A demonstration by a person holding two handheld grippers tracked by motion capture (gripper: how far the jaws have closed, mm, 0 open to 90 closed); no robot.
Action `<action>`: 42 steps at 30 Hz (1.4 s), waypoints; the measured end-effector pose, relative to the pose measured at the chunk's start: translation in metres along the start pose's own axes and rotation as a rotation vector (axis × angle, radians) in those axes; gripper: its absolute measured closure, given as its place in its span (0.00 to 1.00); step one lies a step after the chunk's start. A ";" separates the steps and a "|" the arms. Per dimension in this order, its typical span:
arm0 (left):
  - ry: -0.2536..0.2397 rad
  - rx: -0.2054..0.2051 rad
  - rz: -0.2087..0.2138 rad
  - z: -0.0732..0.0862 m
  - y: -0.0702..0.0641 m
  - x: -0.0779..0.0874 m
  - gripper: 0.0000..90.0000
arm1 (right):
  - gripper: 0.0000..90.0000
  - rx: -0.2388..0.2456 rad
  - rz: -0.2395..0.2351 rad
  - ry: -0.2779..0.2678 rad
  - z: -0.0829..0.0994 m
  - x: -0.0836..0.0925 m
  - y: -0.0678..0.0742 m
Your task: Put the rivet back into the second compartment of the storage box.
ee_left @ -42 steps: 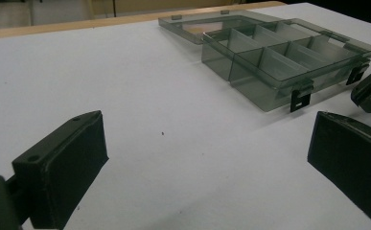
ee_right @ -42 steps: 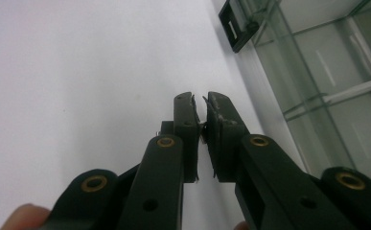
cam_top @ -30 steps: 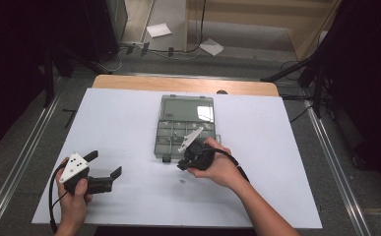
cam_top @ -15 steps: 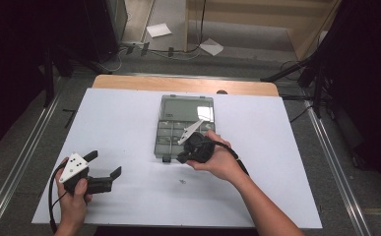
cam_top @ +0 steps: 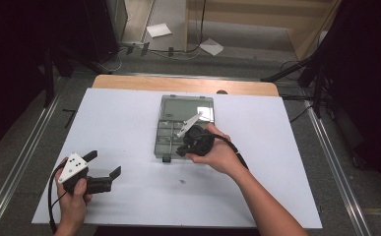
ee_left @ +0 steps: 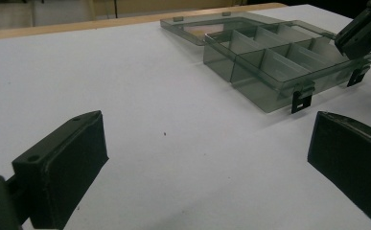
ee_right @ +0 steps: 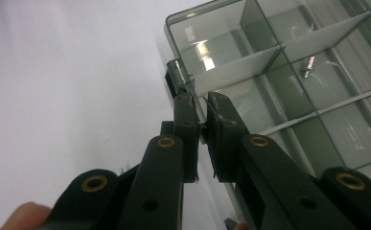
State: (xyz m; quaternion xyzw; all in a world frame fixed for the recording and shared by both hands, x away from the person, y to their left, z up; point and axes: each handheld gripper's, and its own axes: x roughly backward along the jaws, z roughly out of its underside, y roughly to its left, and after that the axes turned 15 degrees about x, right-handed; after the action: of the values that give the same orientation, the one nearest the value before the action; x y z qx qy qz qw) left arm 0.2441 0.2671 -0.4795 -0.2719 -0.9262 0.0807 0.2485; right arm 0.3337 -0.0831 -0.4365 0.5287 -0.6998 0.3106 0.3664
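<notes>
A clear grey compartment box (cam_top: 170, 139) lies in the middle of the white table with its lid (cam_top: 186, 107) folded back flat. My right gripper (cam_top: 181, 149) hovers over the box's near compartments. In the right gripper view its jaws (ee_right: 201, 104) stand almost together above the box's corner (ee_right: 178, 28), beside a black latch (ee_right: 172, 79). I cannot tell whether anything tiny sits between them. A small metal piece (ee_right: 309, 64) lies in one compartment. My left gripper (cam_top: 103, 164) rests at the table's near left, open and empty, with the box (ee_left: 269, 62) ahead of it.
The white sheet (cam_top: 129, 118) covers most of the wooden table (cam_top: 129, 82). Two black latches (ee_left: 301, 99) hang from the box's front wall. Metal rails (cam_top: 25, 157) run along the floor on both sides, and papers (cam_top: 157, 30) and cables lie behind the table.
My right hand has lifted a little and drifted farther over the box, its jaws as close as before. The left gripper has stayed where it was.
</notes>
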 end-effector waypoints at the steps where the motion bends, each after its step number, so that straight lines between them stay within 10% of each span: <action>1: 0.000 0.000 0.000 0.000 0.000 0.000 0.00 | 0.94 0.001 0.003 -0.001 -0.001 0.000 -0.001; 42: 0.000 -0.002 0.000 0.000 0.000 0.000 0.00 | 0.94 -0.077 0.055 0.005 -0.015 -0.006 -0.052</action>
State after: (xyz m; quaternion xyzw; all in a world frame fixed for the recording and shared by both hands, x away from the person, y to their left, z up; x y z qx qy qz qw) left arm 0.2439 0.2676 -0.4794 -0.2724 -0.9262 0.0797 0.2482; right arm 0.3875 -0.0805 -0.4307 0.4940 -0.7246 0.2949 0.3793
